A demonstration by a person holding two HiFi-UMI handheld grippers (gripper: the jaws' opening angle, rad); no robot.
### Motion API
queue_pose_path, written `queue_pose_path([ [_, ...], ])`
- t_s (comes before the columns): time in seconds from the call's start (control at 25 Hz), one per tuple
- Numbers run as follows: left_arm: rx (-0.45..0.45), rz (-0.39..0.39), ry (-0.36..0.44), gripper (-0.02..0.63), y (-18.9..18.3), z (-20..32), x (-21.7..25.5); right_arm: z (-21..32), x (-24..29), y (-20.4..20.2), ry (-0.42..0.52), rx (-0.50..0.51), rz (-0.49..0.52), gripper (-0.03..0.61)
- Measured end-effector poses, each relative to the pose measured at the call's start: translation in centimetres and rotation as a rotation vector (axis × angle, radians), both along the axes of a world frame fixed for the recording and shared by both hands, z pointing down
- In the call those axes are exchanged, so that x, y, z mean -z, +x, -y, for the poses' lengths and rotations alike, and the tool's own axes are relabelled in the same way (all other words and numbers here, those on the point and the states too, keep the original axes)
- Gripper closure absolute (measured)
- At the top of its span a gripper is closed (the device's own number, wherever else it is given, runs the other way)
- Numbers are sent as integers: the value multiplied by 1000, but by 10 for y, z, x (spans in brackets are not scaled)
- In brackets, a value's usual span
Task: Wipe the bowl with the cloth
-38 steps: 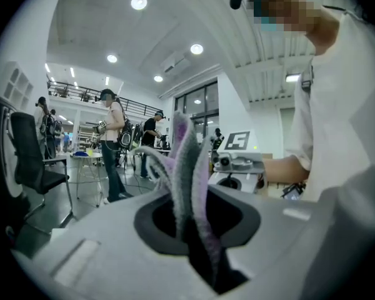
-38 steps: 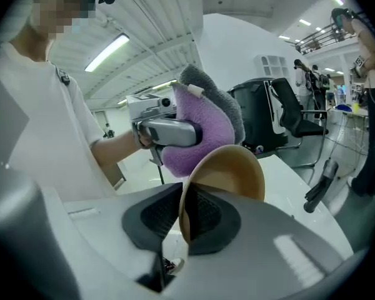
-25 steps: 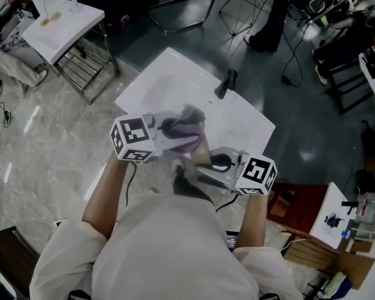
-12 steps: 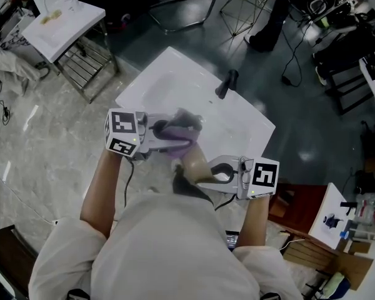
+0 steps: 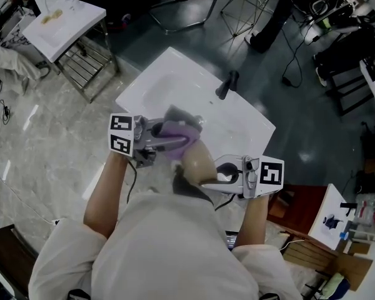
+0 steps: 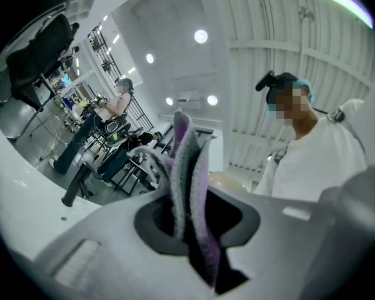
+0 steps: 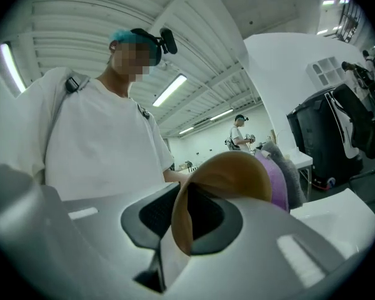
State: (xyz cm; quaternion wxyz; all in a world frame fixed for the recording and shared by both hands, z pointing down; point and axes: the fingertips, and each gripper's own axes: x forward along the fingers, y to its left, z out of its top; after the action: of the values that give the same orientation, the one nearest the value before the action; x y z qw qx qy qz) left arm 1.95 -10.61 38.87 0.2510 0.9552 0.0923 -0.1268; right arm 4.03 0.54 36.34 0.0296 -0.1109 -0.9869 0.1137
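Note:
In the head view my left gripper points right and is shut on a purple and grey cloth. My right gripper points left and is shut on the rim of a tan bowl. The cloth lies against the bowl's upper side, above the white basin top. In the left gripper view the cloth stands folded between the jaws of that gripper, with the bowl just behind. In the right gripper view the bowl is pinched by its rim in that gripper, and the cloth rests on its far side.
A black tap stands at the basin top's far right edge. A white side table over a metal rack is at the far left. Chairs, cables and dark equipment crowd the far right; a red-brown box sits on the right.
The left gripper has rolled and drawn a little left with the cloth. The right gripper has shifted right and risen with the bowl, which shows more plainly under the cloth.

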Motion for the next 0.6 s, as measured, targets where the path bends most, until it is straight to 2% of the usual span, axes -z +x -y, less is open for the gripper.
queue_pose_path([
  [0.12,10,-52,-44,549,2,1,-3,3,8,3,4,-10,43,539],
  [0.36,67,-153,-146,552,3,9,-4,21,21,6,35,-112,117,554],
  [0.44,77,-167,-169,552,7,10,-4,26,23,8,62,-137,135,554],
  [0.6,90,-181,-205,552,16,8,-7,45,32,14,63,-255,196,555],
])
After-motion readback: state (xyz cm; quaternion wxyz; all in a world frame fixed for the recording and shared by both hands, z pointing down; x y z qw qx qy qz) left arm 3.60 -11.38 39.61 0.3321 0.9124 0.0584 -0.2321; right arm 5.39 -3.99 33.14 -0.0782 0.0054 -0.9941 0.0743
